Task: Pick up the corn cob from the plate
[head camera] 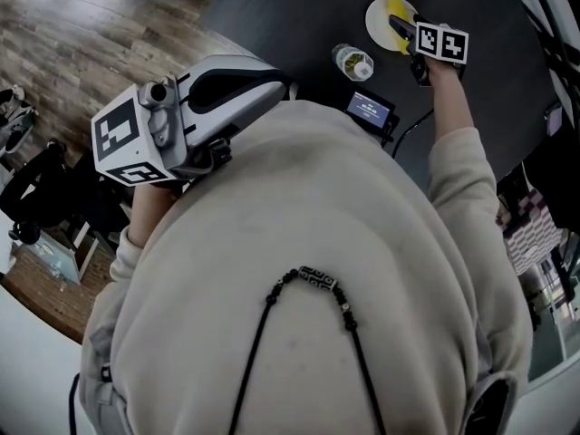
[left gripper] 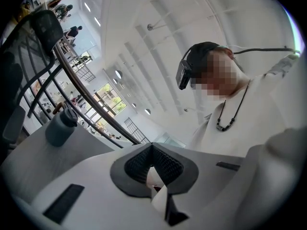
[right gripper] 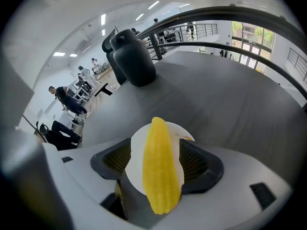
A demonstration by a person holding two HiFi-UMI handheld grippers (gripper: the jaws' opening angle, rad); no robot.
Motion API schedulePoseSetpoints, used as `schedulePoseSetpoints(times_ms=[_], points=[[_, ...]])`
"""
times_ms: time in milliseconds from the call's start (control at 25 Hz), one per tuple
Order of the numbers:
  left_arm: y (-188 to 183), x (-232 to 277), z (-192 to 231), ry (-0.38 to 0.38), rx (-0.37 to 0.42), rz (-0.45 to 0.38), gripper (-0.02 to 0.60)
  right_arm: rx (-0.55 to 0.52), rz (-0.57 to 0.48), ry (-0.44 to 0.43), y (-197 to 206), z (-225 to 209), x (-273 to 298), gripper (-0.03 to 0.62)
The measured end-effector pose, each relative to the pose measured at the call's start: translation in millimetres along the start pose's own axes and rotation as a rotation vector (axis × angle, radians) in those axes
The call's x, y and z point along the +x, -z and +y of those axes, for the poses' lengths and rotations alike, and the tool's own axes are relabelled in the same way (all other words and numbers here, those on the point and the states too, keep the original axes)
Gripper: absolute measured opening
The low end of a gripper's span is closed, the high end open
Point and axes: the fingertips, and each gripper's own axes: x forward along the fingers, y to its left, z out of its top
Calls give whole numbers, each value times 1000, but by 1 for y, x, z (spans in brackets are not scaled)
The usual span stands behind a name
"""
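A yellow corn cob lies lengthwise on a small white plate on the dark table. In the head view the corn cob and plate sit at the table's far side. My right gripper hangs just over the cob, pointing steeply down. Its jaws stand wide on either side of the cob, and plate shows between the pads and the cob. The head view shows this right gripper at the plate's edge. My left gripper is held by my chest, off the table. In its own view the left gripper has its pads meeting, with nothing held.
A clear capped bottle and a small device with a blue screen stand on the dark table near me. A dark flask stands beyond the plate. Wooden floor and a chair lie to the left.
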Motion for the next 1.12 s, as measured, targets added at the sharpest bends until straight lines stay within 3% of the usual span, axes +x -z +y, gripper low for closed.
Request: schedulePoseSetpoints(times_ms=[240,440,920,1040,1120], points=[[0,-7,4,-7,-18,-7,2,-41,124,17,19,-3,21,314],[5,-4,6,-25,-17,5,2,-40,164,46,24,-12,23,318],[5,-4,7,-22,-40,-24,2,-229,249,157,26,-17,25,316],[4,-5,7,-22,-47,-36,2,-252,259,182,25,-21,24,293],[6,-6,8,-24,-44,-31,2,-268,267,195,24,-25,26,239]])
